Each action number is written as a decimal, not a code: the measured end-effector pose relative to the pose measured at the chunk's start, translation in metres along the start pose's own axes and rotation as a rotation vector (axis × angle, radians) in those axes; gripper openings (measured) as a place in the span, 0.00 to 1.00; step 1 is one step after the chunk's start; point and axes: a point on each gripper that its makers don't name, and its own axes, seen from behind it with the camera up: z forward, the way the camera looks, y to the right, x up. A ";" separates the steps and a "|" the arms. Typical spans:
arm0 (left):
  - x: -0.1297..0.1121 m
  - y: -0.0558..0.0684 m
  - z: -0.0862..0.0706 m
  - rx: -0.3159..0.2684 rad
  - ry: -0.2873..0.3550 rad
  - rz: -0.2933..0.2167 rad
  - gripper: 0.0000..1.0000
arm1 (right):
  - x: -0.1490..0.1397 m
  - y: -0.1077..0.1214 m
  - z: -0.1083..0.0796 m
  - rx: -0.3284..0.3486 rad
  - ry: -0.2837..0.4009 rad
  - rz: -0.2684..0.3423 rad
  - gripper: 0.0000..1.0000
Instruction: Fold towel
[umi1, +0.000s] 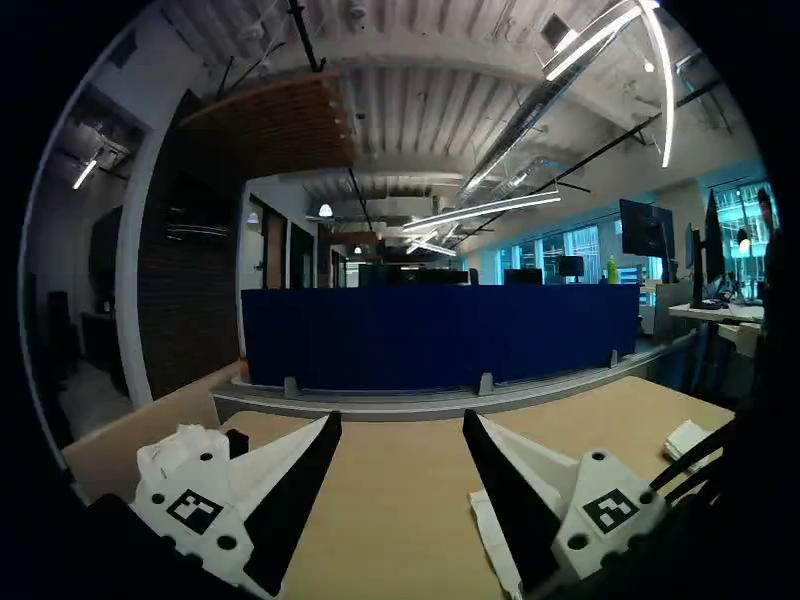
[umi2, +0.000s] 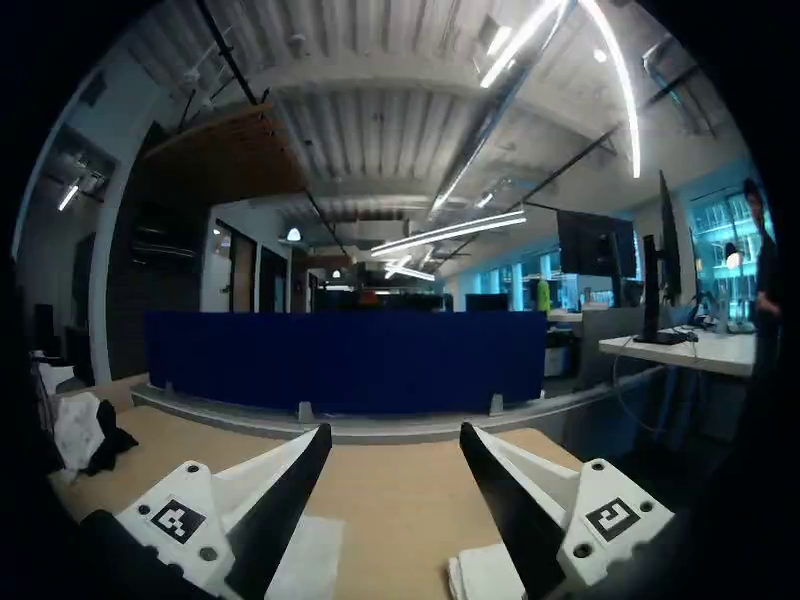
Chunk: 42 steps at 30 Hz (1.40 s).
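My left gripper (umi1: 400, 415) is open above the wooden table (umi1: 400, 500), with nothing between its fingers. A flat white towel (umi1: 492, 525) lies on the table, partly under the right finger. A crumpled white cloth (umi1: 185, 445) sits behind the left finger. In the right gripper view, my right gripper (umi2: 395, 428) is also open and holds nothing. A flat white towel (umi2: 310, 560) lies below its left finger, and a folded white towel (umi2: 490, 578) lies by its right finger. A crumpled white cloth (umi2: 80, 430) rests at the table's left end.
A blue partition (umi1: 440, 335) runs along the table's far edge. A folded white stack (umi1: 688, 440) lies at the table's right side. Desks with monitors (umi2: 690, 345) stand to the right, where a person (umi2: 765, 270) is standing. A small black object (umi2: 112, 445) lies by the crumpled cloth.
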 end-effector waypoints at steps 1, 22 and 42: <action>0.002 0.003 0.000 -0.011 -0.010 -0.001 0.90 | 0.004 0.001 0.000 -0.001 -0.005 -0.003 1.00; -0.013 0.080 -0.013 -0.375 -0.279 0.105 0.90 | -0.026 -0.082 -0.014 0.420 -0.362 -0.152 1.00; -0.138 0.118 -0.025 -0.484 -0.490 0.154 0.90 | -0.125 -0.092 -0.021 0.507 -0.535 -0.264 1.00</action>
